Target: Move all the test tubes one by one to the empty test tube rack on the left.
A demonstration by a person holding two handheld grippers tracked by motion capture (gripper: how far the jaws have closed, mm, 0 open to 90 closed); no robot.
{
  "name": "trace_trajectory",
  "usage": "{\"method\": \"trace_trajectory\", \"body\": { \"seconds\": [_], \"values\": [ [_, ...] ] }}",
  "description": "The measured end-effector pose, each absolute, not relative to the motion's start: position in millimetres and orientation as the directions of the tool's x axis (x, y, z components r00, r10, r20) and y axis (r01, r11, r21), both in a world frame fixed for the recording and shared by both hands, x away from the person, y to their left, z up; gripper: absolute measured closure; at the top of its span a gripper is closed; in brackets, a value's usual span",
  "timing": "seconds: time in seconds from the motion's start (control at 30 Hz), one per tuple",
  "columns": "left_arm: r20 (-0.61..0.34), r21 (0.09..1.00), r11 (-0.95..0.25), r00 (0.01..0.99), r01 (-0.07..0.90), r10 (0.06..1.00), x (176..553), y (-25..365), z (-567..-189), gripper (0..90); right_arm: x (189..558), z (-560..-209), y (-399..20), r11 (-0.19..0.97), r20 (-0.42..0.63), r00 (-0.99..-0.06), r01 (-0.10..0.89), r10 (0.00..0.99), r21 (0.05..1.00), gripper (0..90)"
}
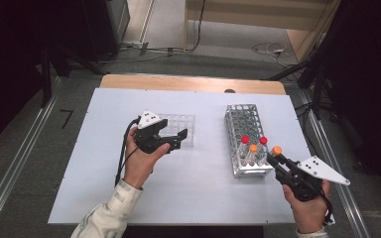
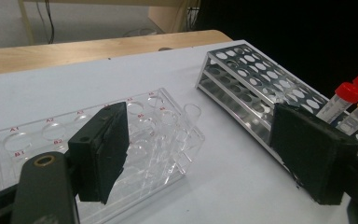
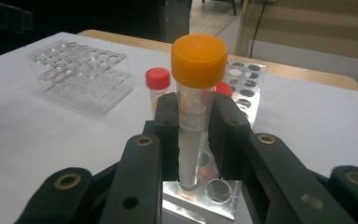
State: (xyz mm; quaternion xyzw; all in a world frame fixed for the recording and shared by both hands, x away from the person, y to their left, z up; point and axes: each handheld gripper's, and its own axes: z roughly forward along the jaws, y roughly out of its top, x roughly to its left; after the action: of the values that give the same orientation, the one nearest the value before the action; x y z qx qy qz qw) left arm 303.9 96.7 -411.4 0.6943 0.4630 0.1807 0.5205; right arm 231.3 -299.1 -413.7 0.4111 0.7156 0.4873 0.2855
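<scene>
In the high view, a white table [image 1: 188,193] carries a clear rack [image 1: 181,128] left of centre and a metal rack [image 1: 247,139] to the right, its long axis running near to far. At the metal rack's near end stand two red-capped tubes [image 1: 245,140] and one orange-capped tube [image 1: 253,148]. The left gripper [image 1: 178,140] is held over the near edge of the clear rack, pointing right, its jaws parted and empty. The right gripper [image 1: 278,157], at the near right corner of the metal rack, points far-left and clamps a tube [image 1: 277,150] with an orange cap. In the left gripper view, the two black jaws stand wide apart with nothing between them; the clear rack [image 2: 158,135] lies behind the left jaw, its holes marked with red letters, and the metal rack [image 2: 256,79] stretches away at the right, with red and orange caps near the right jaw. In the right gripper view, the jaws are closed on the tube [image 3: 196,121], which stands upright, its long axis vertical, cap up. It is clear plastic with faint print and a whitish lower part, and its foot sits at a hole in the metal rack [image 3: 200,198]. A red-capped tube [image 3: 158,84] stands just behind, and the clear rack [image 3: 81,74] lies far left.
</scene>
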Motion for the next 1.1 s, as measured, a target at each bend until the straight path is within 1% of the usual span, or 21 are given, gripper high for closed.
{"method": "trace_trajectory", "body": {
  "seconds": [0.27,0.47,0.7,1.1],
  "values": [
    [-0.23,0.893,-0.026,0.506,0.449,0.832,303,97,-410,20.2,223,-412,-279,0.208,-0.005,-0.565,0.296,0.825,0.932,71.5],
    [-0.229,0.896,-0.025,0.509,0.444,0.83,302,98,-409,20.2,225,-411,-258,0.221,0.001,-0.61,0.288,0.792,0.932,71.4],
    [-0.231,0.897,-0.021,0.51,0.441,0.829,301,98,-408,20.2,234,-416,-234,0.251,-0.005,-0.648,0.287,0.762,0.924,71.5],
    [-0.23,0.899,-0.026,0.52,0.438,0.823,299,95,-408,20.2,259,-428,-196,0.284,0.006,-0.683,0.311,0.73,0.907,71.5]
  ]
}}
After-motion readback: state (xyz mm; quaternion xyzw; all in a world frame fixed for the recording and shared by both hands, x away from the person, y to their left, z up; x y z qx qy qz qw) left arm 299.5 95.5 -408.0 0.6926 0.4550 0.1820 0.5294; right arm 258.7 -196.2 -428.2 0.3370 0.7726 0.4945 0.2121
